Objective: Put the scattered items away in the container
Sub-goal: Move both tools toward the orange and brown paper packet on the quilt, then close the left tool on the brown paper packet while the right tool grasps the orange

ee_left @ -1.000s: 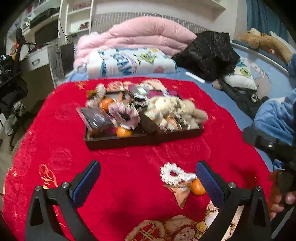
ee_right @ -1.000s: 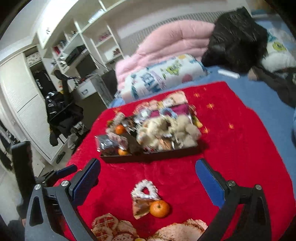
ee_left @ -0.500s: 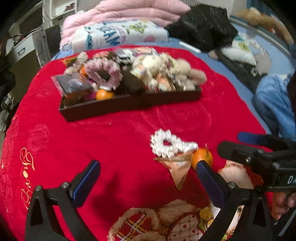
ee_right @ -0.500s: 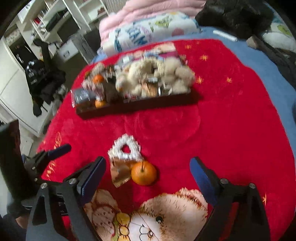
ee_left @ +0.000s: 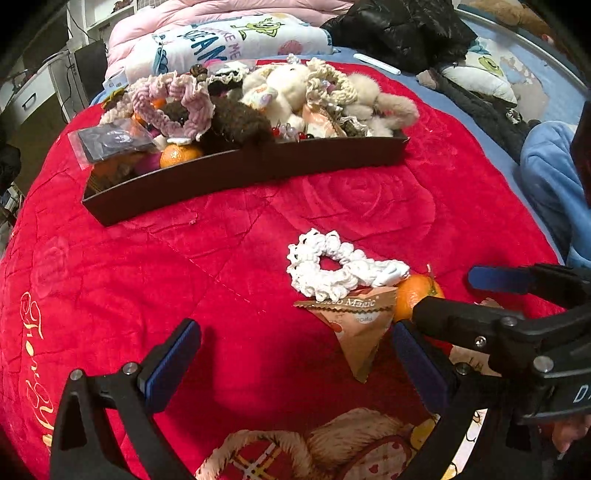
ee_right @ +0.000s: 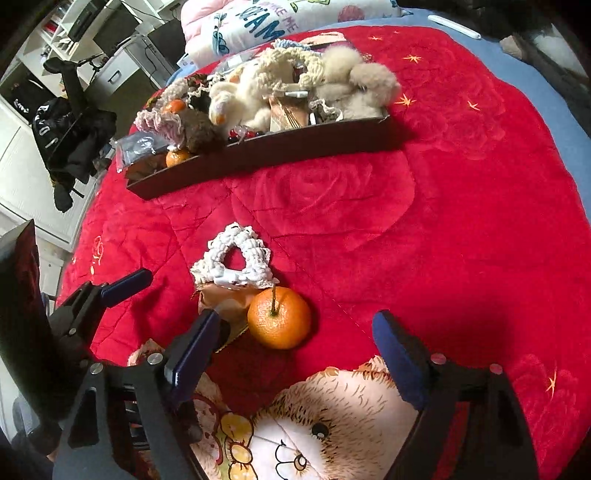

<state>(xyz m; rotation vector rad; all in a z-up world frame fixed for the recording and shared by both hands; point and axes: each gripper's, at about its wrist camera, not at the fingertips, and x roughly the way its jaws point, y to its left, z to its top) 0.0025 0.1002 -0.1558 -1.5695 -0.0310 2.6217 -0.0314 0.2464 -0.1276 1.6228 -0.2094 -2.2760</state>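
Observation:
A dark brown tray heaped with plush toys, scrunchies and oranges sits on the red blanket. Nearer to me lie a white crochet scrunchie, a triangular snack packet and an orange, all touching. My left gripper is open low over the blanket, and the packet's tip lies just inside its right finger. My right gripper is open with its jaws closing. The orange sits just ahead of its pads, which do not touch it. Its left finger overlaps the packet's edge.
A red blanket with a cartoon hedgehog print covers the bed. Pillows, a pink quilt and a black jacket lie behind the tray. A blue sleeve is at the right. A desk and shelves stand to the left of the bed.
Both grippers have sunk toward the blanket and tilted down onto the loose items. The right jaws have narrowed. The right gripper has come into the left wrist view beside the orange.

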